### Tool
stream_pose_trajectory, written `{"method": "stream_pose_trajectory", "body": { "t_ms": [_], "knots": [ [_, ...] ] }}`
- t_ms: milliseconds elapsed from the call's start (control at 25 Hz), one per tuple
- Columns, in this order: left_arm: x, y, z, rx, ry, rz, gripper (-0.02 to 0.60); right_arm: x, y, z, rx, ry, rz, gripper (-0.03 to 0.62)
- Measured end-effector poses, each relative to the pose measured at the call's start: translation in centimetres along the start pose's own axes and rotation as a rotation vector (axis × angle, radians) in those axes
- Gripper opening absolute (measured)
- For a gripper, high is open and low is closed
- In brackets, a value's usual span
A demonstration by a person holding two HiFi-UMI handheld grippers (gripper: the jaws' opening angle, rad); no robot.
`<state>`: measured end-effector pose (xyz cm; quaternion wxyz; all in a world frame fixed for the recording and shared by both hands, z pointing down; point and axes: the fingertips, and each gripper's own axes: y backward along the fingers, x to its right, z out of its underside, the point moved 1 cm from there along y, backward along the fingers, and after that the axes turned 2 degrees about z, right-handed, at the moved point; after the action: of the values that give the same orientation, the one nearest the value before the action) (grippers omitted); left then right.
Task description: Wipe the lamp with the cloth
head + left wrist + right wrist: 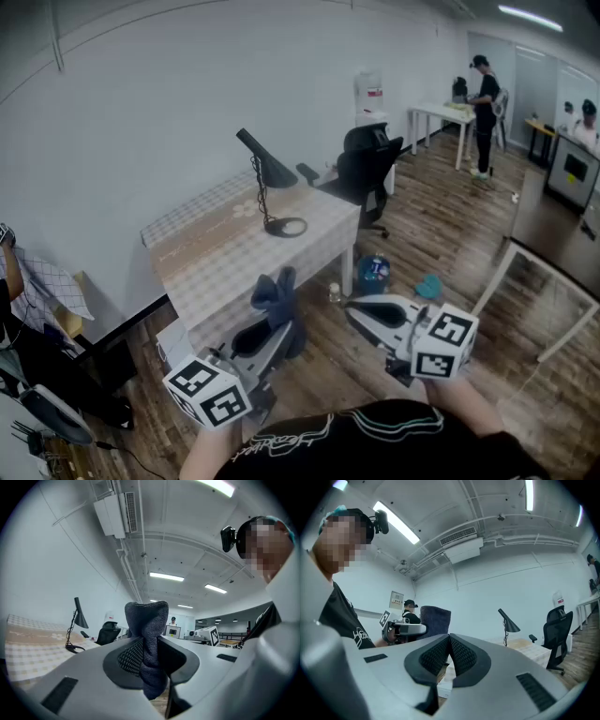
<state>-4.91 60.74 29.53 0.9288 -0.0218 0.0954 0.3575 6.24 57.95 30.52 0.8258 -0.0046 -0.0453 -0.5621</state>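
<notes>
Lit evenly and coolly from above by long fluorescent ceiling tubes [166, 577], blown out to plain white in both gripper views. Bright enough everywhere, with no harsh contrast. Shadowed only softly: faintly around the base of the black cone-shaded desk lamp [267, 161] on the pale checked counter [225, 272], more darkly beneath that counter on the brown wood-plank floor [450, 234]. Bent hard toward the edges by the wide lenses, straight wall and ceiling lines bowing; rounded off into black corners in the gripper views. Crisp on the dark blue knitted cloth [147, 634] close to the lens, down to its weave. Softer and slightly hazy on distant furniture and figures.
</notes>
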Motion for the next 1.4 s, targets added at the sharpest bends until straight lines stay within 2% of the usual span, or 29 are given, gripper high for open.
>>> {"method": "stream_pose_trajectory", "body": {
  "t_ms": [400, 720, 1000, 1200, 1400],
  "knots": [
    [-0.5, -1.6, 1.2, -0.022, 0.012, -0.002, 0.071, 1.9, 0.5, 1.0, 0.004, -0.04, 0.02, 0.015],
    [-3.9, -3.4, 1.6, -0.036, 0.011, 0.017, 0.071, 5.5, -1.9, 2.7, -0.004, -0.12, 0.038, 0.015],
    [-12.5, -6.5, 3.1, -0.055, 0.078, 0.009, 0.071, 11.7, -6.9, 5.7, -0.074, -0.19, 0.074, 0.015],
    [-20.8, -9.4, 3.6, -0.071, 0.129, 0.014, 0.071, 17.4, -13.2, 7.6, -0.106, -0.253, 0.086, 0.015],
    [-29.1, -12.8, 3.4, -0.091, 0.131, 0.022, 0.071, 24.2, -20.3, 9.1, -0.143, -0.298, 0.096, 0.015]
  ]
}}
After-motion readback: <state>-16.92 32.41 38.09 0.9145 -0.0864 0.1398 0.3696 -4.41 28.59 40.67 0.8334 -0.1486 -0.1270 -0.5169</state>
